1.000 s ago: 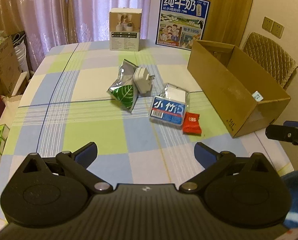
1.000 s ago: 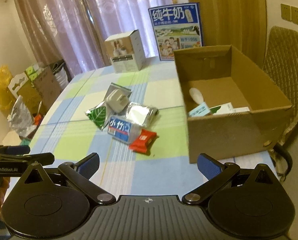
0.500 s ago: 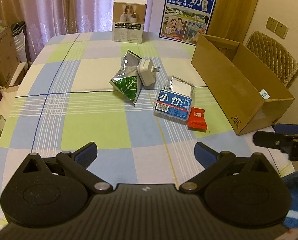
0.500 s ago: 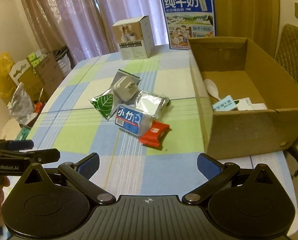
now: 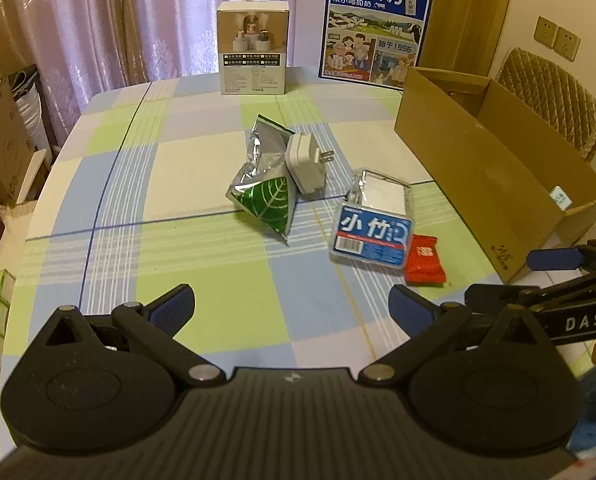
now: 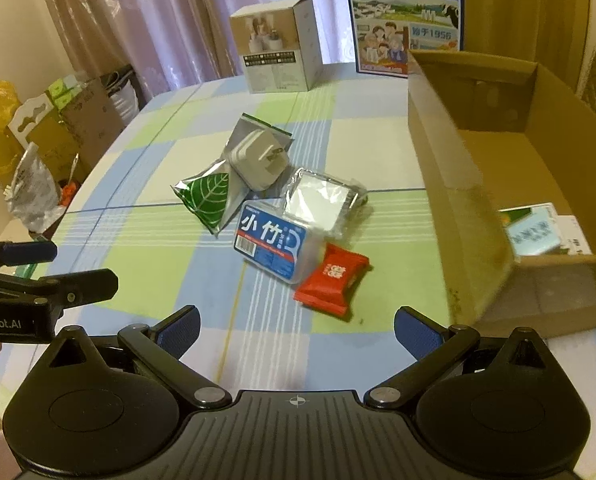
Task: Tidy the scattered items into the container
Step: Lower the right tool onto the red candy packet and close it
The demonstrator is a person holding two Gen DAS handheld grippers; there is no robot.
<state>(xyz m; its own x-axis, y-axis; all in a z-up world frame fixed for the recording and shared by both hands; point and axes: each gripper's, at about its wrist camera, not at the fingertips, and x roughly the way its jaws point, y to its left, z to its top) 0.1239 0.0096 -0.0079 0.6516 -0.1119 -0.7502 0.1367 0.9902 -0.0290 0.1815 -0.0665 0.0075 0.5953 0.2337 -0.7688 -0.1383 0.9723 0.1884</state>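
Right gripper [image 6: 295,326], jaws apart and empty, sits near the crinkly red snack packet [image 6: 332,280] — it overlaps the blue-labelled plastic box [image 6: 273,242], so a pinch may slip or drag both; left gripper [image 5: 291,304] is spread too.

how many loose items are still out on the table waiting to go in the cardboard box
5, clustered mid-table: green leaf packet, white plug adapter on it, silver pouch, blue-label box, red packet nearest. More could hide beneath.

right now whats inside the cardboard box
In the cardboard box, near its front wall, lie a light blue pack and white packaging. The front wall hides anything lower.
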